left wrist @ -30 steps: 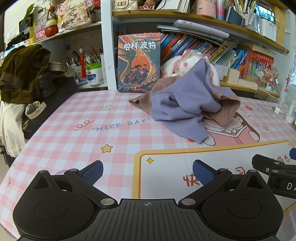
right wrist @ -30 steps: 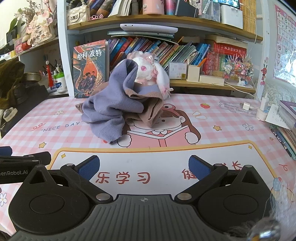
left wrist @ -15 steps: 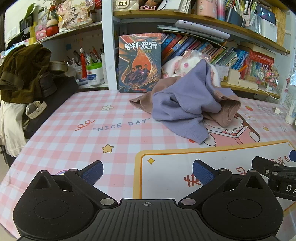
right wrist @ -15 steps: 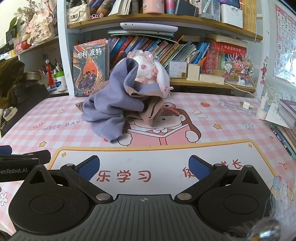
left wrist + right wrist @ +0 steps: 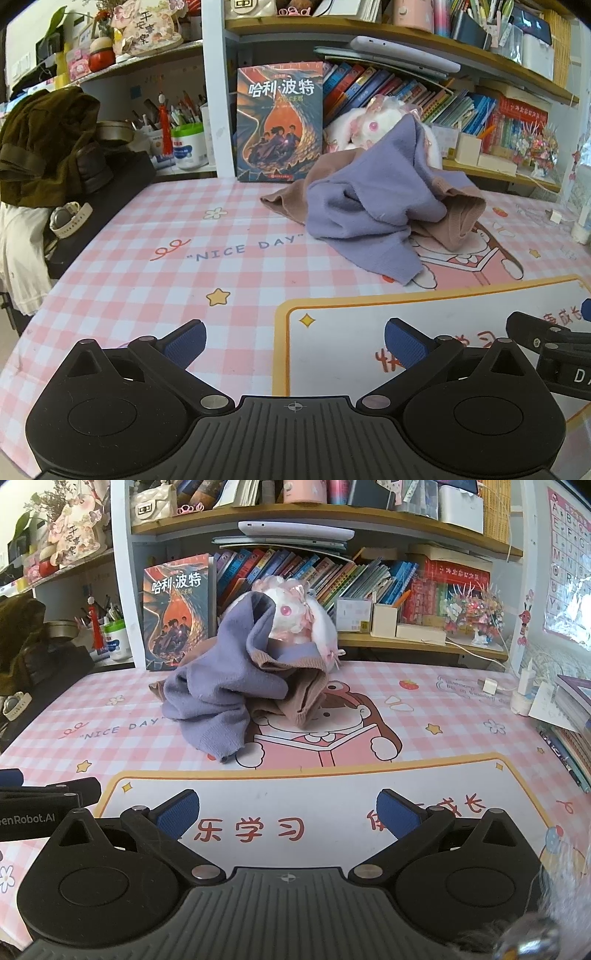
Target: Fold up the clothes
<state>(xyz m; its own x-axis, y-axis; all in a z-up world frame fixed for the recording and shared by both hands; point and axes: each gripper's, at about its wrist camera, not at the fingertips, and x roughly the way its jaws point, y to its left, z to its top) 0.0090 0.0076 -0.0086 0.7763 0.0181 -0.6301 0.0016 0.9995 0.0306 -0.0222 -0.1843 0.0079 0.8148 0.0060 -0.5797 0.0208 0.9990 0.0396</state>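
Note:
A crumpled purple garment [image 5: 369,214] with a brown lining or second piece [image 5: 461,225] lies heaped at the back middle of the pink checked desk mat [image 5: 147,280], draped partly over a white plush toy [image 5: 373,122]. It shows in the right wrist view too [image 5: 229,686]. My left gripper [image 5: 295,338] is open and empty, low over the mat's front, well short of the garment. My right gripper [image 5: 287,810] is open and empty, beside the left one, also short of the garment [image 5: 229,686].
A bookshelf with an upright book [image 5: 279,122], pen cups and boxes runs along the back. A dark jacket pile [image 5: 44,147] and a watch [image 5: 68,219] sit at the left. A charger and cable [image 5: 517,694] and stacked books [image 5: 576,709] lie at the right.
Both grippers have edged slightly forward toward the garment; the garment has not moved and both stay open.

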